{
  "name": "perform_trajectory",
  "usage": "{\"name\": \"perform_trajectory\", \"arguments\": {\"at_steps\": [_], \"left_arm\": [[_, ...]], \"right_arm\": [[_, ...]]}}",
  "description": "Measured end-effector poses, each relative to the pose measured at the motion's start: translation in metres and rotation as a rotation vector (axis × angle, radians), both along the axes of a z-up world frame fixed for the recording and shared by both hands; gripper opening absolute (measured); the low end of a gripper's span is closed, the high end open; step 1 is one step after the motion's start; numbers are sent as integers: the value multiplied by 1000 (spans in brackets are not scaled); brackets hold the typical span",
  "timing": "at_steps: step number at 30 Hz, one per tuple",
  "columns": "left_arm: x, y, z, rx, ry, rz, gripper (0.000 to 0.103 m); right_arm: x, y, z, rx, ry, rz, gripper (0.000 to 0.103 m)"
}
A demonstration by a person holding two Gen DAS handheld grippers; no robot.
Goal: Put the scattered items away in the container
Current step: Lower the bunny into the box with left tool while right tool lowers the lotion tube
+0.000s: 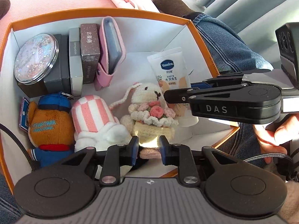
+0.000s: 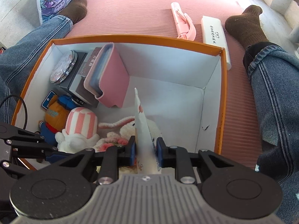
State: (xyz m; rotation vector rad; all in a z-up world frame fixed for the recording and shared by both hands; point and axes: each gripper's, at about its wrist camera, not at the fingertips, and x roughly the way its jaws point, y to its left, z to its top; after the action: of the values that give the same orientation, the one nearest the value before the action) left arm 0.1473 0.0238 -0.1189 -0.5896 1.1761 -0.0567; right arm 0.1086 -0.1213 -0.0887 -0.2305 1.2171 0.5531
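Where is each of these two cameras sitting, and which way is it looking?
Left wrist: rides the left gripper, facing steeply down into the orange-rimmed white cardboard box; shows its jaws closed on the cream crochet bunny, the right gripper, a hand, denim legs.
Right wrist: rides the right gripper, facing down into the box; its jaws pinch the white Vaseline tube; denim legs, brown socks show.
Shared: box, bunny, tube, legs.
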Motion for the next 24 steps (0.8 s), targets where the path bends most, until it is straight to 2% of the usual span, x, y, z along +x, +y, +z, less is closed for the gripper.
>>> {"name": "perform_trajectory", "arguments": {"at_steps": [7, 11, 15, 24], "left_arm": [[-15, 25, 23, 2, -63, 61, 29], [-20, 34, 31, 44, -71, 95, 29], [-23, 39, 33, 107, -56, 105, 29], [-32, 47, 27, 92, -42, 132, 29]], "right_arm": [[-13, 8, 32, 81, -80, 128, 25], [-17, 24, 43, 119, -114, 212, 25], [-17, 46, 46, 159, -133, 258, 25], [-17, 69, 36, 178, -134, 289, 25]]}}
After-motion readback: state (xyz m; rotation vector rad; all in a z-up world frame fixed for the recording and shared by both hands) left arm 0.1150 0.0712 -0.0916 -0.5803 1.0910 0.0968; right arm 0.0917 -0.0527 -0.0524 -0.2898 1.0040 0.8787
